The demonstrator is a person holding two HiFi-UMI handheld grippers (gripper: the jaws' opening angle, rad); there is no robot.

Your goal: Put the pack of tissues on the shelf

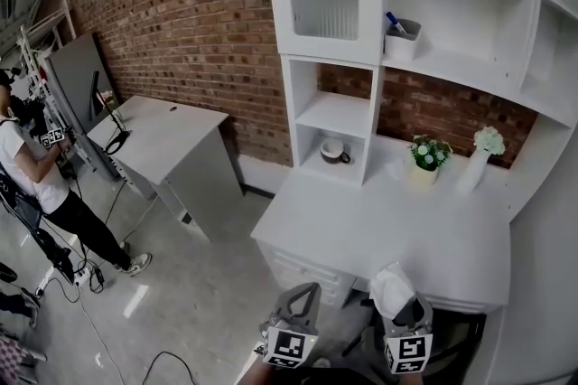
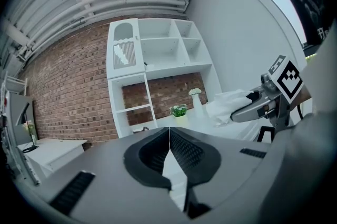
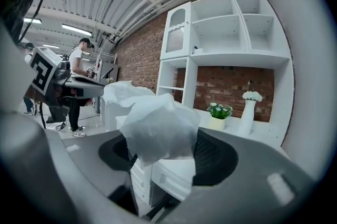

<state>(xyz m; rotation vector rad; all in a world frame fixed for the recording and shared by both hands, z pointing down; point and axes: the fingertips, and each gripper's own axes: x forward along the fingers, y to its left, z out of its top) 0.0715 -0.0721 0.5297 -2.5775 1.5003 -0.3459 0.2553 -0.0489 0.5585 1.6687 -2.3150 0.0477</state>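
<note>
The pack of tissues [image 1: 390,282] is a soft white crumpled packet, held in my right gripper [image 1: 398,300] low in the head view, just before the white desk's front edge [image 1: 361,261]. In the right gripper view the pack [image 3: 152,123] fills the gap between the jaws, which are shut on it. My left gripper [image 1: 305,291] hangs beside it to the left, jaw tips touching [image 2: 169,132], nothing held. The white shelf unit [image 1: 433,58] rises behind the desk, with open compartments [image 3: 218,33] above.
On the desk stand a potted plant [image 1: 428,155] and a white vase [image 1: 483,153]. A cup [image 1: 334,151] sits in a low cubby, a pen holder [image 1: 402,38] on the upper shelf. A grey table [image 1: 172,139] and a person [image 1: 36,175] are at the left.
</note>
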